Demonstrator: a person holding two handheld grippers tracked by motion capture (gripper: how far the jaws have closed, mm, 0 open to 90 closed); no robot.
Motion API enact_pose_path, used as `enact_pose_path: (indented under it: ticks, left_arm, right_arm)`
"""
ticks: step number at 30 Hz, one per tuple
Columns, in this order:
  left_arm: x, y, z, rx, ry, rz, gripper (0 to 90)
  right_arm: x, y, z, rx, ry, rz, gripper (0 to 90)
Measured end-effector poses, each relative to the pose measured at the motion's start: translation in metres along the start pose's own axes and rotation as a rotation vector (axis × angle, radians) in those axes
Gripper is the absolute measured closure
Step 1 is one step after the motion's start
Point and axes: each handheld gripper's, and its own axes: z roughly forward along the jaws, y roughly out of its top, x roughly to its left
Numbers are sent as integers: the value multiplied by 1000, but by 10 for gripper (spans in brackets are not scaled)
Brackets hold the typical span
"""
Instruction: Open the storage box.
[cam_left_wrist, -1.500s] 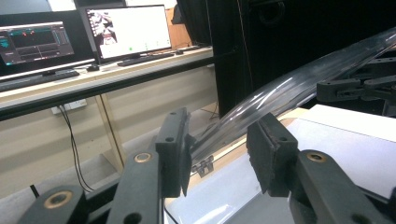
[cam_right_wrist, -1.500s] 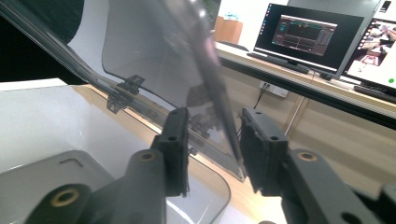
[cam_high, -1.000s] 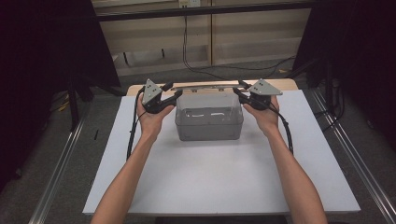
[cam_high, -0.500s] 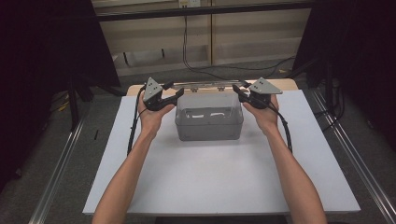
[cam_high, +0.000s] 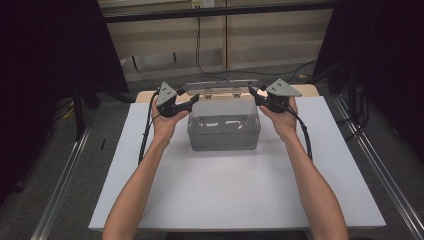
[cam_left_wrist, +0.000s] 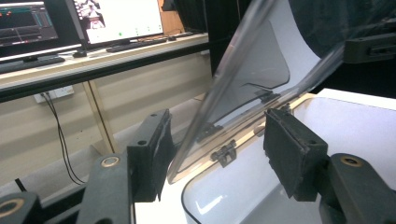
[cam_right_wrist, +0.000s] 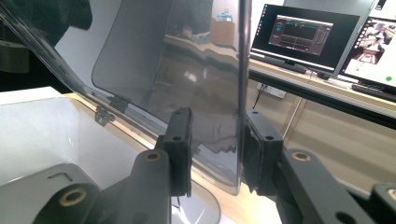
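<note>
Jaws of the left gripper stand apart, one on each side of the left edge of the clear lid; a gap shows between the pads and the plastic, so they look released, not pressing. Jaws of the right gripper sit close around the lid's right edge, pads right at the plastic on both sides, grasping it as far as can be told.

Lid is raised, tilted up and back on its hinges at the far rim of the clear box. High view: lid stands above the back of the box, left gripper at its left end, right gripper at its right end. Both hands come up from the bottom, left hand and right hand flank the box, close to its side walls. Grey three-cornered plates sit on top of both grippers, cables trail down along the forearms.

Box sits on the white surface, toward its far middle, open at the top. Contents cannot be told through the glare.

Background: monitors on a desk in the right gripper view, a black cable hanging down a wall panel in the left gripper view.
</note>
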Motion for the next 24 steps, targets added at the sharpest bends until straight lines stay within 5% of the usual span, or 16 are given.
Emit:
enact_pose_path:
  ticks: [19, 24]
  left_arm:
    - [15, -10, 17, 10, 14, 14, 529]
    - [19, -11, 19, -5, 18, -17, 539]
  right_arm:
    - [-6, 6, 9, 1, 0, 11, 660]
    - [-7, 7, 11, 1, 1, 15, 662]
